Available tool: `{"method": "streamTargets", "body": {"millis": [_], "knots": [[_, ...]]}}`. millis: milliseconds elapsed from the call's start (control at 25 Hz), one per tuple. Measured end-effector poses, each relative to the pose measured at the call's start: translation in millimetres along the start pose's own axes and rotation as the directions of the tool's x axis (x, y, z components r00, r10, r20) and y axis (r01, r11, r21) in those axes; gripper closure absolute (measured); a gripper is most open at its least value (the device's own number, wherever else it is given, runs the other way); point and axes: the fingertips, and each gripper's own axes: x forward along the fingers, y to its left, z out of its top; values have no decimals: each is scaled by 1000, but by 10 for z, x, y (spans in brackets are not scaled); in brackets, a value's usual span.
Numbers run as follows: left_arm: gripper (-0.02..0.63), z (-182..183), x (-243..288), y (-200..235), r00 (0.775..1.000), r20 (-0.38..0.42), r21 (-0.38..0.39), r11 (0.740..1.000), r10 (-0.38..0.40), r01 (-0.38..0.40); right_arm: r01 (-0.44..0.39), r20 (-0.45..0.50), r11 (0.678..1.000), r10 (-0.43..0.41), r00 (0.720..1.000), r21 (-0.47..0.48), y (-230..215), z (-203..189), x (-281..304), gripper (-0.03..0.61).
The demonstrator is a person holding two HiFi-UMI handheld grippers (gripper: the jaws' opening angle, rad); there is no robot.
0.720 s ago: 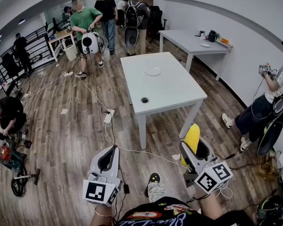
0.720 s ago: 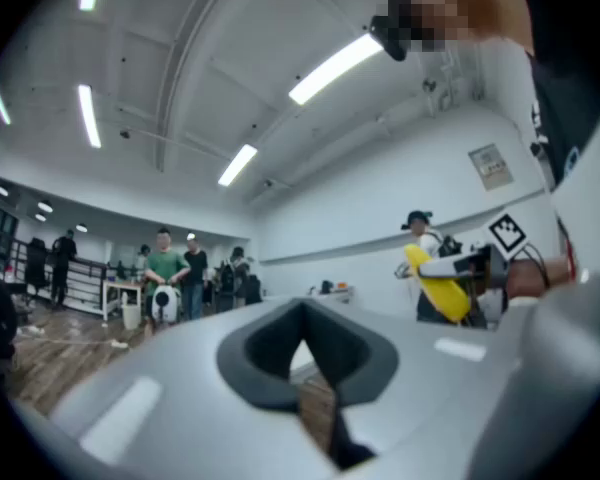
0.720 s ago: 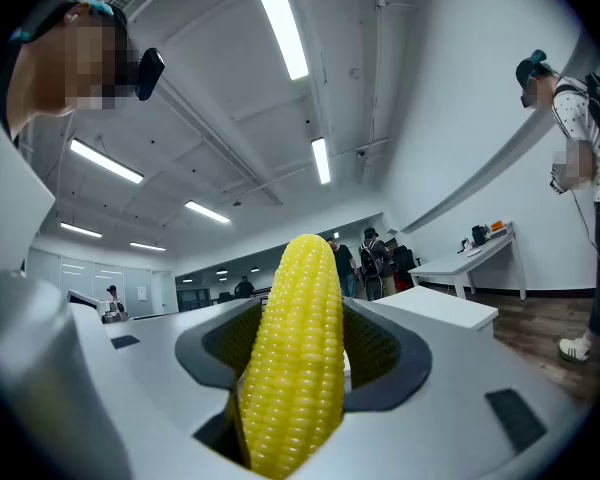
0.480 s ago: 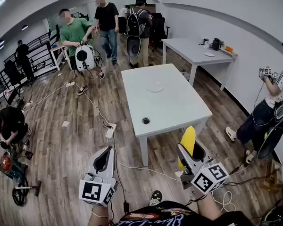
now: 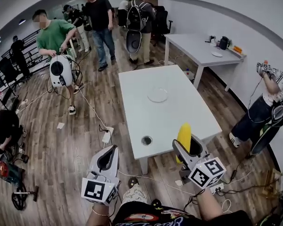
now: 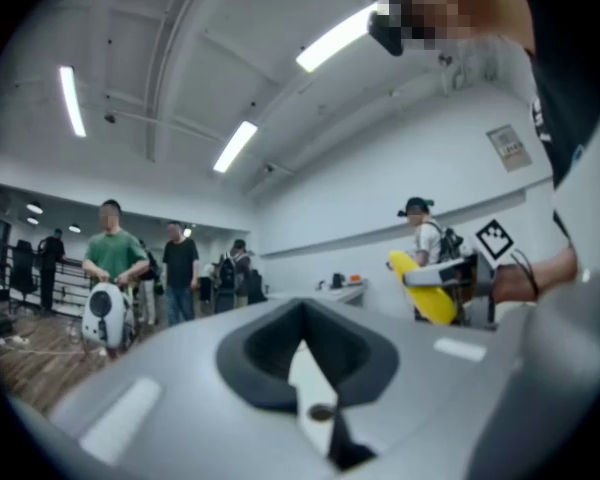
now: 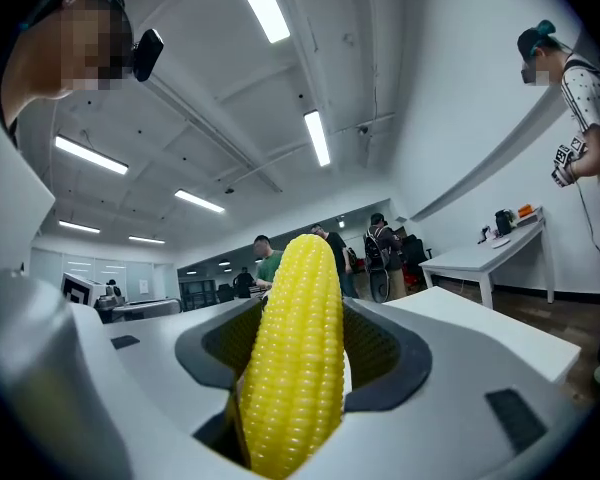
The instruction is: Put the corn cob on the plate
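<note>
The right gripper (image 5: pixel 189 149) clamps the corn cob (image 5: pixel 183 135) between its jaws, and the table (image 5: pixel 188 112) has come nearer. The plate (image 5: pixel 157 95) lies well ahead of the jaws, so the carry goes on. The left gripper (image 5: pixel 107 160) is closed and empty.

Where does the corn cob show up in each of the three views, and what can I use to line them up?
Head view: corn cob at lower right, by the white table's near edge.
Left gripper view: right of centre, tilted, against the wall.
Right gripper view: bottom centre, upright between the jaws.
Shared landmark: the person in the green shirt.
</note>
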Motion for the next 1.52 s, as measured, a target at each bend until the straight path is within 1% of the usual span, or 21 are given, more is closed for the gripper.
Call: {"method": "streamTargets", "body": {"millis": [120, 320, 440, 560, 640, 760, 840, 920, 1000, 1120, 1160, 1280, 1320, 1440, 1520], "knots": [[617, -85, 532, 341, 1000, 17, -5, 1000, -22, 22, 13, -27, 1000, -13, 1000, -10, -243, -10, 610, 330], [617, -168, 1387, 965, 997, 69, 8, 999, -33, 32, 72, -66, 997, -75, 995, -39, -730, -25, 1703, 330], [617, -333, 1755, 1245, 996, 58, -13, 998, -69, 69, 111, -130, 993, -114, 985, -27, -1032, -174, 2337, 330], [617, -491, 2036, 1405, 995, 51, -52, 995, -88, 91, 157, -220, 988, -153, 963, -2, -1397, -377, 2792, 330], [617, -537, 2166, 1437, 994, 54, -71, 993, -90, 94, 183, -283, 983, -176, 943, -1, -1654, -511, 3040, 330], [617, -565, 2344, 1443, 995, 46, -90, 991, -92, 96, 219, -380, 976, -210, 901, -19, -2054, -756, 3391, 330], [617, -607, 2439, 1428, 995, 28, -95, 991, -96, 98, 248, -439, 969, -216, 872, 16, -2329, -932, 3598, 331], [617, -667, 2486, 1393, 993, 8, -111, 987, -119, 119, 276, -492, 960, -216, 843, 52, -2594, -1086, 3778, 330], [617, -766, 2441, 1384, 991, -24, -137, 982, -131, 127, 285, -545, 957, -213, 811, 50, -2782, -1254, 3927, 331], [617, -941, 2352, 1461, 990, -84, -165, 981, -112, 97, 279, -586, 958, -185, 789, 72, -2947, -1394, 4204, 330], [617, -998, 2320, 1484, 989, -103, -180, 980, -105, 86, 276, -606, 959, -178, 775, 71, -2989, -1459, 4276, 331], [617, -1139, 2228, 1553, 988, -140, -202, 979, -70, 41, 268, -673, 963, -197, 713, 2, -3131, -1732, 4362, 330], [617, -1173, 2216, 1579, 987, -149, -198, 980, -59, 28, 267, -685, 964, -202, 700, -11, -3173, -1800, 4378, 330], [617, -1235, 2213, 1707, 983, -180, -180, 984, -23, -10, 255, -704, 967, -183, 686, -3, -3211, -1947, 4454, 330], [617, -1241, 2237, 1807, 983, -183, -180, 983, 5, -38, 230, -722, 973, -170, 671, -15, -3194, -2029, 4504, 330]]}}
